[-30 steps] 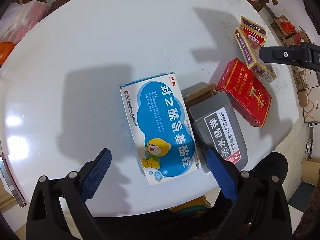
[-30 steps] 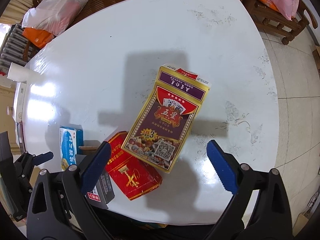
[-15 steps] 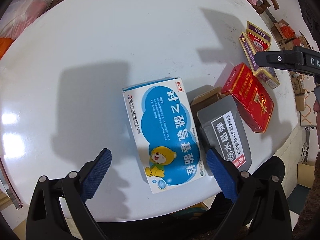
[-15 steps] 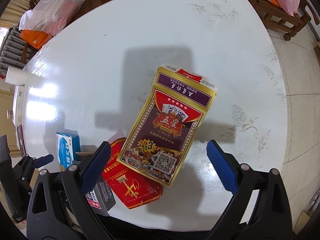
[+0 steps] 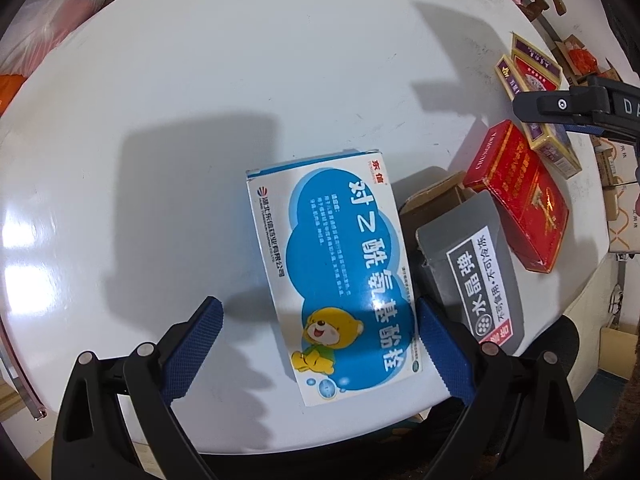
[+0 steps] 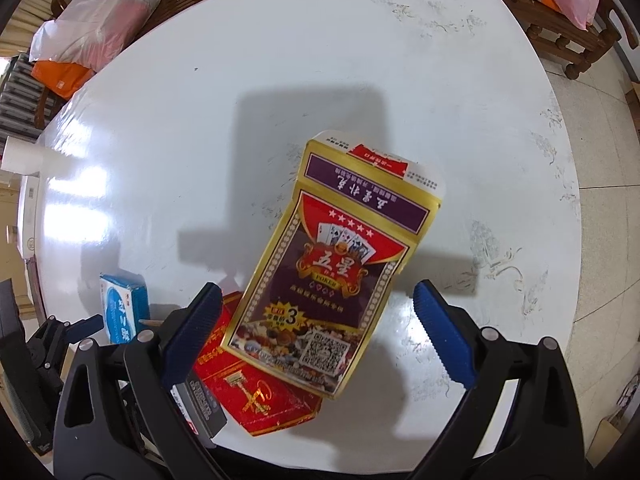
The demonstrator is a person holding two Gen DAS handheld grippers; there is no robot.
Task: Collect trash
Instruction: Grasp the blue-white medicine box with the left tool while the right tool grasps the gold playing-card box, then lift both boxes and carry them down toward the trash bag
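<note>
A blue and white medicine box (image 5: 336,272) with a cartoon bear lies flat on the white round table (image 5: 280,80). My left gripper (image 5: 318,344) hovers open over its near end, fingers on either side. Right of it lie a grey box (image 5: 476,280), a red carton (image 5: 520,196) and a gold and purple playing-card box (image 5: 536,80). In the right wrist view the card box (image 6: 336,272) lies between the open fingers of my right gripper (image 6: 318,332), partly over the red carton (image 6: 264,396). The medicine box (image 6: 124,304) shows at the left there.
A small brown cardboard piece (image 5: 436,196) lies between the medicine box and the grey box. Wooden chairs with plastic bags (image 6: 96,32) stand behind the table. A white paper roll (image 6: 24,156) is at the table's left edge. Cardboard boxes (image 5: 620,200) are on the floor.
Both grippers have moved lower and closer to their boxes: the medicine box and the card box each look larger and sit further between the fingers. Nothing has been gripped.
</note>
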